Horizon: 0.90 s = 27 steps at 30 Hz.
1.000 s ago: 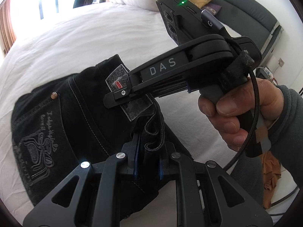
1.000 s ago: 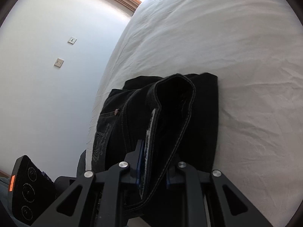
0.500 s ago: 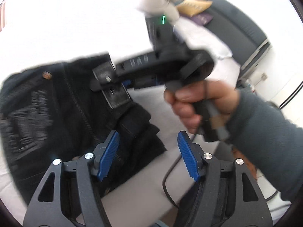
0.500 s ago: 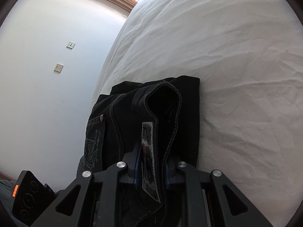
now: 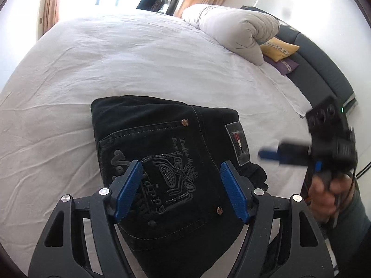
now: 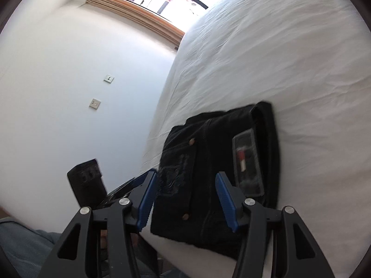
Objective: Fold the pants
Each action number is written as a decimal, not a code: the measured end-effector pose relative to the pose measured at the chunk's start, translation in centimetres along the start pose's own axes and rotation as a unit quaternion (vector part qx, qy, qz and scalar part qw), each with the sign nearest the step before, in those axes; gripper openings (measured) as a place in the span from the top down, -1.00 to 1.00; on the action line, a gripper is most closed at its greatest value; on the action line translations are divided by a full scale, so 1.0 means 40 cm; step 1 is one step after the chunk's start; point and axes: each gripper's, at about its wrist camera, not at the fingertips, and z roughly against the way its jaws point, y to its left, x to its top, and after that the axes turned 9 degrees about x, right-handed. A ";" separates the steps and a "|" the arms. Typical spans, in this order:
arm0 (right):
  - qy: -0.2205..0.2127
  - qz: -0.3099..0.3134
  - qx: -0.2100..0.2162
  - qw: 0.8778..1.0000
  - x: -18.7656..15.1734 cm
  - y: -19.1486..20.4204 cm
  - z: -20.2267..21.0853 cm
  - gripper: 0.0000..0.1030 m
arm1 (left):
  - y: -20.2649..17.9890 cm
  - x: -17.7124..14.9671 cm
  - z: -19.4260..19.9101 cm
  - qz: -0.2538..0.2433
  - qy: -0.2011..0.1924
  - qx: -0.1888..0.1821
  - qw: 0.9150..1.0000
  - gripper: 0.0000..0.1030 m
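Pants (image 5: 167, 162), black denim, folded into a thick rectangular bundle, lie on the white sheet of the bed (image 5: 116, 53) near its edge. Uppermost is a back pocket with tonal embroidery, copper rivets and pale contrast stitching; a grey waistband patch (image 5: 238, 143) with a red mark sits at one side. The near end of the bundle is hidden behind the left claw (image 5: 180, 190), whose ribbed blue pads are spread and widening, nothing pinched between them, the denim lying beyond. The right claw (image 6: 185, 199) is likewise spread and widening above the bundle, gripping nothing. In the left wrist view it appears motion-blurred at the frame's right, its hand (image 5: 329, 199) and grey sleeve cut off. A rolled white duvet (image 5: 234, 30) and a yellow cushion (image 5: 278, 48), partly covered, rest by the dark headboard.
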 end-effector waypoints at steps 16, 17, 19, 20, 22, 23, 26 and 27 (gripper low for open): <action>-0.042 -0.033 0.060 0.997 0.093 -0.027 -0.004 -0.17 | -0.016 0.001 0.019 -0.024 -0.017 -0.049 0.998 -0.33; -0.032 -0.031 0.079 0.996 0.126 -0.024 -0.047 -0.18 | -0.031 -0.023 0.029 -0.047 -0.022 -0.043 0.998 -0.33; -0.003 -0.040 0.091 0.995 0.174 -0.040 -0.135 -0.23 | -0.040 -0.056 0.014 -0.072 -0.008 -0.030 0.997 -0.33; 0.012 -0.055 0.073 0.996 0.191 -0.064 -0.176 -0.23 | -0.039 -0.073 0.003 -0.077 0.002 -0.031 0.997 -0.33; 0.037 -0.090 0.023 0.995 0.201 -0.134 -0.241 -0.03 | -0.040 -0.093 -0.001 -0.091 -0.004 -0.030 0.995 -0.33; 0.034 -0.109 0.022 0.993 0.203 -0.171 -0.246 0.38 | -0.044 -0.100 -0.001 -0.105 -0.006 -0.026 0.994 -0.33; -0.006 -0.140 0.021 0.990 0.203 -0.236 -0.172 0.70 | -0.037 -0.110 0.008 -0.105 -0.005 -0.041 0.994 -0.33; -0.017 -0.139 0.017 0.990 0.194 -0.238 -0.144 0.62 | -0.032 -0.105 0.011 -0.102 -0.003 -0.048 0.994 -0.33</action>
